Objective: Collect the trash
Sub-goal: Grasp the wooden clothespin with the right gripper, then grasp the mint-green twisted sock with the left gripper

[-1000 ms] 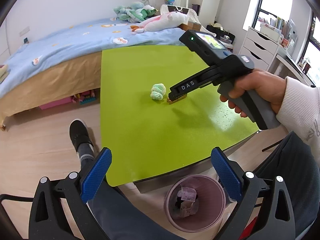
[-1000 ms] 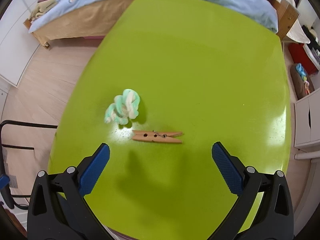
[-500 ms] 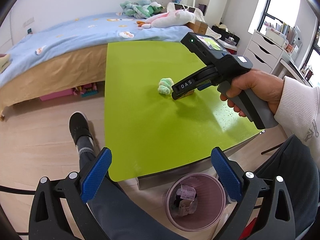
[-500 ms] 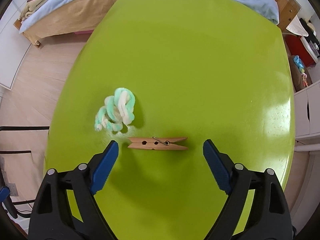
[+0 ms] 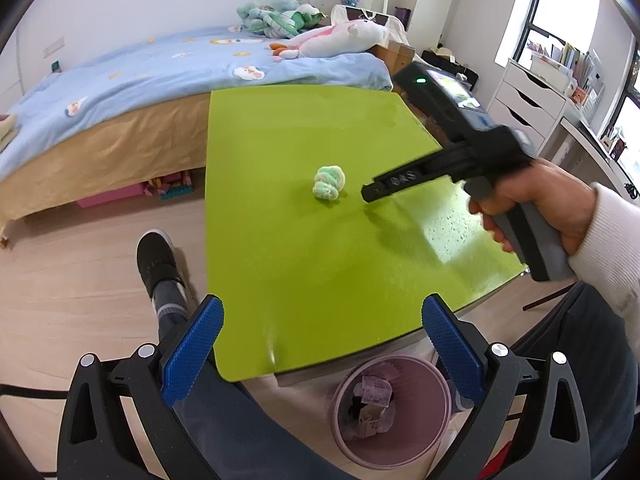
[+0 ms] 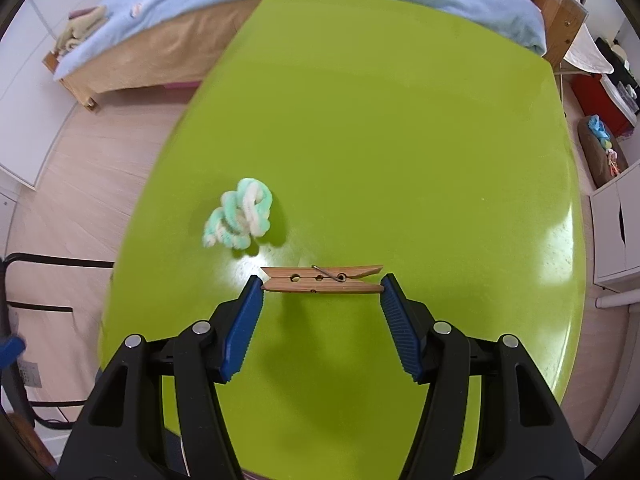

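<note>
A wooden clothespin (image 6: pixel 322 280) lies lengthwise on the lime-green table (image 6: pixel 400 120). My right gripper (image 6: pixel 322 284) points steeply down at it, its jaws closing, and the blue pads touch both ends of the pin. A mint-and-white fuzzy wad (image 6: pixel 240 214) rests just up-left of the pin. In the left wrist view a hand holds the right gripper (image 5: pixel 370 194) beside the wad (image 5: pixel 329 182), and the pin is hidden behind it. My left gripper (image 5: pixel 322 312) stands open and empty off the table's near edge, above a pink trash bin (image 5: pixel 434 404).
The bin on the floor holds crumpled paper. A person's legs and a black shoe (image 5: pixel 154 256) are beside the table (image 5: pixel 280 140). A bed with a blue cover (image 5: pixel 160 76) borders the far edge. White drawers (image 5: pixel 528 104) stand at the right.
The right gripper's jaws narrowed from wide open until the pads reached the clothespin's ends. The left gripper stayed open and nearly still.
</note>
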A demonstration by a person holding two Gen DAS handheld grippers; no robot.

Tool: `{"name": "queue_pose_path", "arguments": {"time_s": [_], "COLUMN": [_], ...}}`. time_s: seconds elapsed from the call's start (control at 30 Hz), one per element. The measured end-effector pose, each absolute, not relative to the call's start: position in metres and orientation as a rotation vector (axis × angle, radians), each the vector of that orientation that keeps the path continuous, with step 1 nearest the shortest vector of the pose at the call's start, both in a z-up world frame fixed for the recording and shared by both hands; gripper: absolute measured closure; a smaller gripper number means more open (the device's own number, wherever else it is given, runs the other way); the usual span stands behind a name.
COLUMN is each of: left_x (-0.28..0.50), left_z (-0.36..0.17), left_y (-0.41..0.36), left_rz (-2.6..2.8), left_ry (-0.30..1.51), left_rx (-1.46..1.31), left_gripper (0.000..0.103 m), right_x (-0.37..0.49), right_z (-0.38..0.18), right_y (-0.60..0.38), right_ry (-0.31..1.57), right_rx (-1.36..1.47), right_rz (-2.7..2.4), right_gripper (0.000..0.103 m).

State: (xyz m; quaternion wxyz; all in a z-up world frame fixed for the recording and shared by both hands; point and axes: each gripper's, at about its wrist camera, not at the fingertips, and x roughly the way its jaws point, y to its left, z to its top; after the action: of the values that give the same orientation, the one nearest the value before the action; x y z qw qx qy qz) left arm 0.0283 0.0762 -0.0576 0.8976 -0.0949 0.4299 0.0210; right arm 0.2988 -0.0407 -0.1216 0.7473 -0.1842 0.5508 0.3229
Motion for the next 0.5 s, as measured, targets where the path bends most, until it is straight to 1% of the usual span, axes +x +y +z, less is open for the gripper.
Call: {"name": "queue_pose_path", "arguments": {"time_s": [0.3, 0.5], "left_x": [0.07, 0.111], "left_z": [-0.053, -0.051], "left_y": [0.075, 0.077], "left_rz": [0.018, 0.033], "left_ry": [0.915, 0.944], "left_rx": [-0.167, -0.144], "left_gripper": [0.008, 0.008], "right_x": [0.28, 0.274], "right_z": [-0.096, -0.088], "right_y": [-0.081, -0.109], "right_ry": [1.145, 1.128], "right_rx": [-0.393, -0.393], "right_rz": [0.76, 0.773], "right_gripper": [0.043, 0.043]}}
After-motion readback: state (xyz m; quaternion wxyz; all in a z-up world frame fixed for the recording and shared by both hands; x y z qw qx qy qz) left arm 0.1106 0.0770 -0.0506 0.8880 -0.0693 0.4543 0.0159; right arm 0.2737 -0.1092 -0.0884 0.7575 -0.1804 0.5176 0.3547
